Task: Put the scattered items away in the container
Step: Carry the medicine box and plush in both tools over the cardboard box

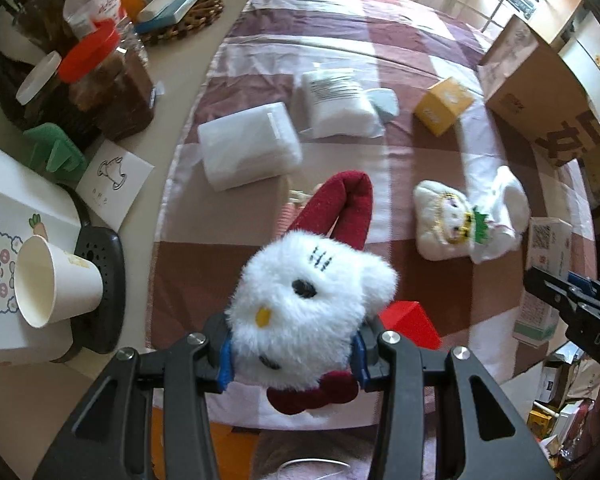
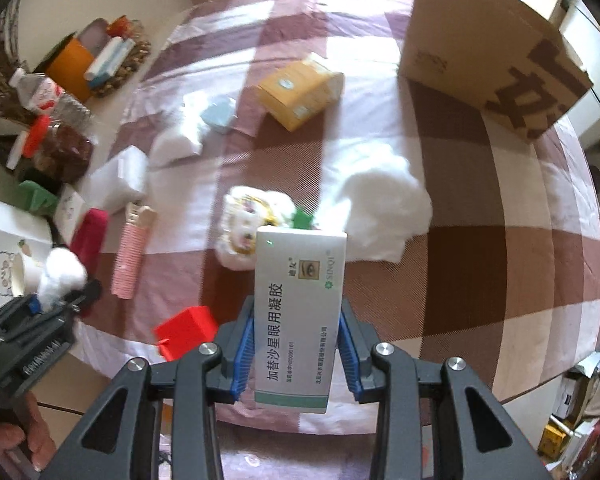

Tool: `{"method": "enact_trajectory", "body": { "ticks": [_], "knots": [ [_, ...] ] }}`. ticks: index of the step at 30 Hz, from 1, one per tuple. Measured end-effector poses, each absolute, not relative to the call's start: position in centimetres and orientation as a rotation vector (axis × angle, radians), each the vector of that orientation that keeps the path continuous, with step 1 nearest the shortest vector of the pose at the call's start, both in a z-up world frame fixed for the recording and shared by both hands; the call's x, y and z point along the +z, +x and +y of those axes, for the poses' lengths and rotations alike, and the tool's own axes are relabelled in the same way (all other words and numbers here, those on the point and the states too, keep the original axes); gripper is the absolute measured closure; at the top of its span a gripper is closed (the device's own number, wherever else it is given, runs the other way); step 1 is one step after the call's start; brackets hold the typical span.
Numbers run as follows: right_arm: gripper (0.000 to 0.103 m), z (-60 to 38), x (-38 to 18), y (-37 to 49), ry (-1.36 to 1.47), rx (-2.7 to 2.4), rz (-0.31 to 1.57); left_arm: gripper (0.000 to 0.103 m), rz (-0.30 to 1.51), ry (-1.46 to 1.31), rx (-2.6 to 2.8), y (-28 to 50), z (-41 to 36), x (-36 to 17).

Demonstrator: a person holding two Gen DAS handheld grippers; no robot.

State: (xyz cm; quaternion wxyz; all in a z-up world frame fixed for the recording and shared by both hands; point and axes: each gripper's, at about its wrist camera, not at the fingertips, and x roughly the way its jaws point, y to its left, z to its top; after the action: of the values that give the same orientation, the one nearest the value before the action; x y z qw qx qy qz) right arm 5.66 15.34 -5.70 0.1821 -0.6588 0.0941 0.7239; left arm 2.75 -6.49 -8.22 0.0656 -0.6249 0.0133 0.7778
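Note:
My left gripper (image 1: 294,356) is shut on a white plush cat toy (image 1: 308,300) with dark red band and bow, held above the checked tablecloth. It also shows in the right wrist view (image 2: 62,274). My right gripper (image 2: 296,356) is shut on a white and green medicine box (image 2: 300,320), also seen at the right edge of the left wrist view (image 1: 546,280). The cardboard box container (image 2: 492,52) stands at the far right (image 1: 540,92). A yellow box (image 2: 300,92), white socks with a plush face (image 2: 252,228) and white packets (image 1: 340,100) lie scattered.
A red block (image 2: 186,330) lies near the front table edge. A pink striped packet (image 2: 130,256) lies left of centre. Jars with red lids (image 1: 100,76), a paper cup (image 1: 56,284), a green holder (image 1: 56,148) and cards crowd the left side.

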Motion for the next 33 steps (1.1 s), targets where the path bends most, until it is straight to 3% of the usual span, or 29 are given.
{"method": "enact_trajectory", "body": {
  "ticks": [15,33],
  "knots": [
    [0.066,13.4,-2.4,4.3,-1.783,2.141,0.235,0.059,0.085,-1.799,2.299,3.0,-1.5,-5.4],
    [0.066,19.7,2.9,7.6,-1.584,2.102,0.299,0.058,0.263,-1.619,2.127,2.2,9.7,-2.6]
  ]
}}
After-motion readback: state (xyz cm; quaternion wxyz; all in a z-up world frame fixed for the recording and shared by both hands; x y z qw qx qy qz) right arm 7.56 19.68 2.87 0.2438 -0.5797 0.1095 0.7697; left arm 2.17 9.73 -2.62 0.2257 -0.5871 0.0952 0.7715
